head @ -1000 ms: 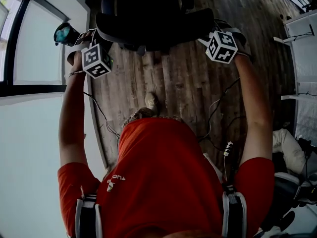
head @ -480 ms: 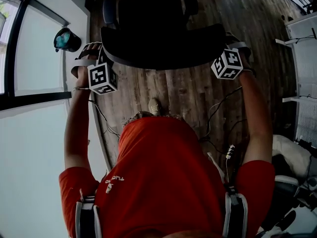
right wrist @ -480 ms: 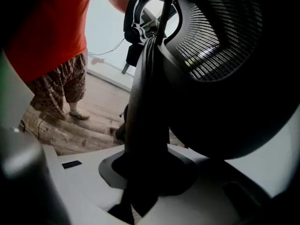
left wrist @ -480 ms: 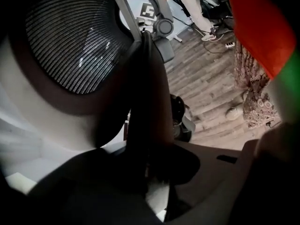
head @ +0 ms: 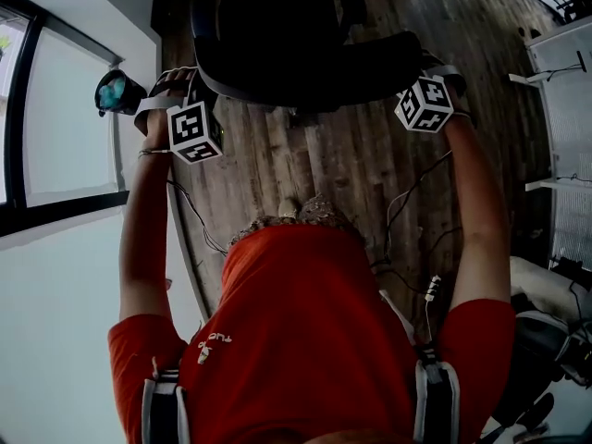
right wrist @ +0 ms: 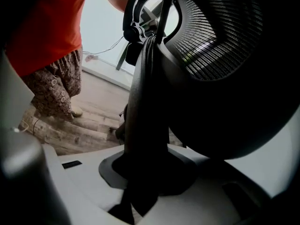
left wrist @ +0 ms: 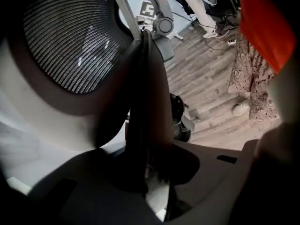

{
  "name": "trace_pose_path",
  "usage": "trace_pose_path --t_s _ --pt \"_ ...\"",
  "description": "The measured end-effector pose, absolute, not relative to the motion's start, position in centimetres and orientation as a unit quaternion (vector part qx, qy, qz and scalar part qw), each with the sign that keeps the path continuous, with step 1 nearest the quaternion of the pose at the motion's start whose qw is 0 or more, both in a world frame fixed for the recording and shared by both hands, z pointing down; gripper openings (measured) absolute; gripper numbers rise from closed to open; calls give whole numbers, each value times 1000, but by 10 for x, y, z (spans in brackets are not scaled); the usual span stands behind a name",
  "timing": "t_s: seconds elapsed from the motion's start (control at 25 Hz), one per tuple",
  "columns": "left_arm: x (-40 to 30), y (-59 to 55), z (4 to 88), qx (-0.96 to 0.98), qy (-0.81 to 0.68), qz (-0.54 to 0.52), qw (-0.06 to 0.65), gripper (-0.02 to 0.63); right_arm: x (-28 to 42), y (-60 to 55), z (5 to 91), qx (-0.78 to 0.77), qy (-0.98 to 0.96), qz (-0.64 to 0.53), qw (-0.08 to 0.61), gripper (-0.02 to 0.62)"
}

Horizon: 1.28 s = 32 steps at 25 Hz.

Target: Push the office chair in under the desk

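The jaws of your left gripper were closing on one rim of the black mesh-backed office chair, standing on brown plank floor before you; your right gripper seemingly clamped the other rim. Uneven pushing could have swivelled it aside.
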State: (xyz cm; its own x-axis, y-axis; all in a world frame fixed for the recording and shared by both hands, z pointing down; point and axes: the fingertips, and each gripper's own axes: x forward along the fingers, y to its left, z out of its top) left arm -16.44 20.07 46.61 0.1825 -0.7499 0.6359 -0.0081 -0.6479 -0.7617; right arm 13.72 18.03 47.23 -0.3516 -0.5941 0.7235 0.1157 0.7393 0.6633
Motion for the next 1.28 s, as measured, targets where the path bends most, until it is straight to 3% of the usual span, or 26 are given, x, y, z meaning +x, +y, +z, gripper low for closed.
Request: trace_pose_path --t_s 0.72,1.28 --pt "-168 78 462 -700 265 -582 318 86 141 69 479 153 -755 -319 552 109" --pt "-150 -77 463 -698 273 -579 320 86 156 -95 475 152 -753 -311 560 104"
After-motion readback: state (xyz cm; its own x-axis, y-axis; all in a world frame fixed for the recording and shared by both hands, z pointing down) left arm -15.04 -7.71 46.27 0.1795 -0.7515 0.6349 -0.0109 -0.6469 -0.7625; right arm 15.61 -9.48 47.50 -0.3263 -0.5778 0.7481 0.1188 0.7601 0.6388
